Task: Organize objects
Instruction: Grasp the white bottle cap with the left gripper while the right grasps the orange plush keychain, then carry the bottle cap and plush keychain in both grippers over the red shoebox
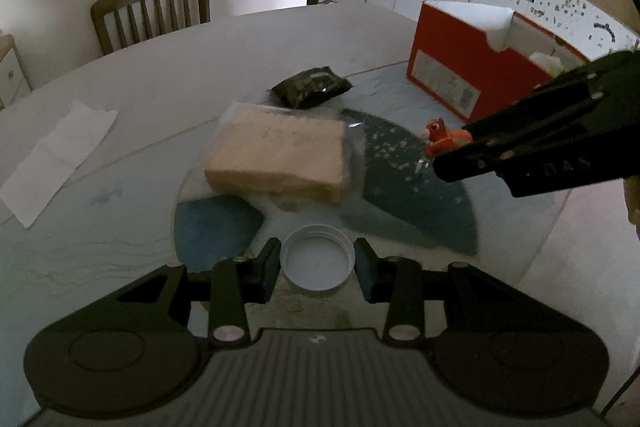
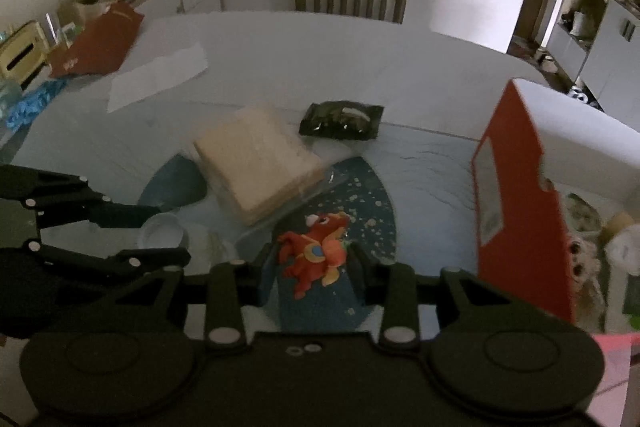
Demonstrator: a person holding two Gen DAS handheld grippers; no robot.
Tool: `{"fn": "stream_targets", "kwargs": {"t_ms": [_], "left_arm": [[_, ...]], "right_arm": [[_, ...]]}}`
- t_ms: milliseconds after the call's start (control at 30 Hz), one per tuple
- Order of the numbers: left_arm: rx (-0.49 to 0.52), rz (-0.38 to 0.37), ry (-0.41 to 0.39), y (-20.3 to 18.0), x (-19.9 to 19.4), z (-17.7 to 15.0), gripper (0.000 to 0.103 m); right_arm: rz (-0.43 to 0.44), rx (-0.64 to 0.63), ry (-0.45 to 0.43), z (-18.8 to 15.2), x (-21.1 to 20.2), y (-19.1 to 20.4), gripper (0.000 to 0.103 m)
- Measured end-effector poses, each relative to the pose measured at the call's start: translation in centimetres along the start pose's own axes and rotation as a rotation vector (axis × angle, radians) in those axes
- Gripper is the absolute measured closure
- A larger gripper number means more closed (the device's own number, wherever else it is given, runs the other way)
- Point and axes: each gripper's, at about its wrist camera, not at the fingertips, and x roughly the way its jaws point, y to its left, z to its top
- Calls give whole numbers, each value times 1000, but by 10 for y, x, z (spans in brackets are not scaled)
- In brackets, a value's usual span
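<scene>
The little red-and-orange dragon toy (image 2: 316,249) lies on the dark blue patch of the bench, directly between the fingers of the right tongs (image 2: 312,269), its head pointing away from them toward the far edge and its tail and legs trailing back toward the hinge, so its long axis runs roughly along the fingers rather than across them. The right tongs are spread, a finger on either side of the toy and very near it; whether either pad already touches I cannot tell. From the left side the toy (image 1: 442,139) shows just at the tip of that right tool, which comes in low from the bench's right edge. The red open-topped box (image 2: 516,195) stands just to the right of the toy and already has soft things in it, so I'd judge the move is a close on the dragon and a short lift to the right over the box wall. The left tongs (image 1: 318,265) are busy on their own: spread around an upturned white lid (image 1: 318,259) near the bench's near edge, the lid filling most of the gap. Beyond both, toward the middle of the bench, sits a bagged tan block (image 1: 278,159), and past that a small dark packet (image 1: 312,87); a sheet of white paper (image 1: 56,157) lies toward the left edge.
</scene>
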Motion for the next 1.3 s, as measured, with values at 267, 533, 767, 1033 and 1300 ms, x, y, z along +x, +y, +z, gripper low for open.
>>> {"fn": "stream_targets", "kwargs": {"t_ms": [267,533,767,1033,1300], "left_arm": [[24,-20,-32,-22,-27,20,65],[101,-22,-116,-47,-48,54,65],[129,-41,-153,-74,-48,86,65],[157,-48,-177,-109,-36,120,65],[180,-59,-178,-148,-18,148,65]], "right_arm": [[5,73,-65,-2,-43,-16,67],[-41,69,-124,7,-75,-33,67],[-72,76,-169,15,-90,-63,67],[-92,101,-220,21,-103,-106,67],[-120,127,-241,17,-113,-154,67]]}}
